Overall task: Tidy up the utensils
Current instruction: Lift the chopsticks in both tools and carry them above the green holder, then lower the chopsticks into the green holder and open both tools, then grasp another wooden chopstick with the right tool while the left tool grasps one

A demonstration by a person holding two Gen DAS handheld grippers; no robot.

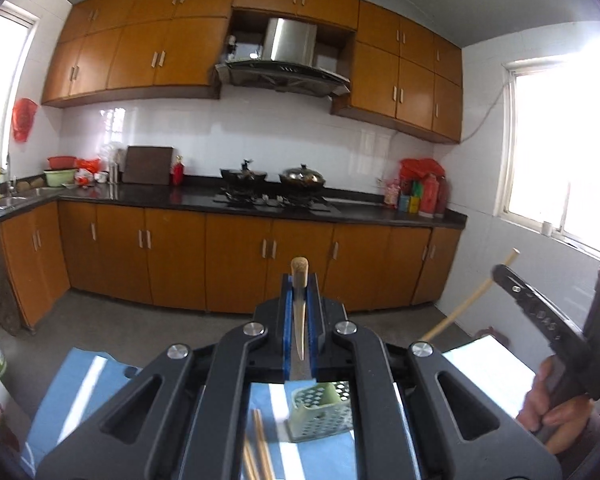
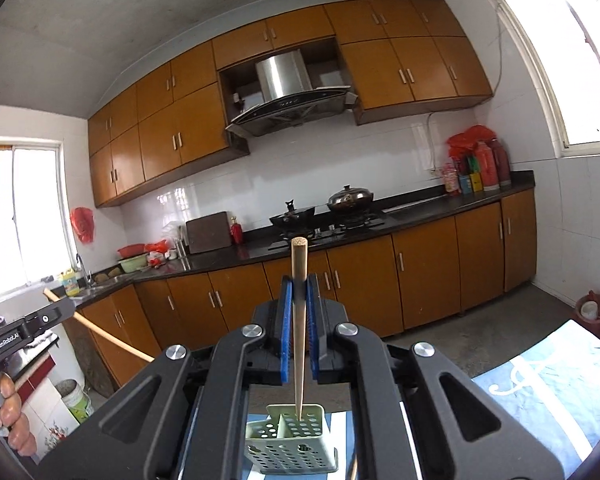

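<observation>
A tapered wooden chopstick point(image 1: 299, 304) is clamped upright between the blue-padded fingers of the left gripper point(image 1: 299, 292) at the centre of the left wrist frame, above a pale green perforated plastic utensil basket point(image 1: 320, 410) on the blue-clothed worktop point(image 1: 80, 384). In the right wrist frame, the right gripper point(image 2: 299, 292) is closed on a second wooden chopstick point(image 2: 299, 320), its tip seen over the basket's point(image 2: 292, 444) rear compartment. Two more loose chopsticks point(image 1: 260, 448) are seen at lower centre.
</observation>
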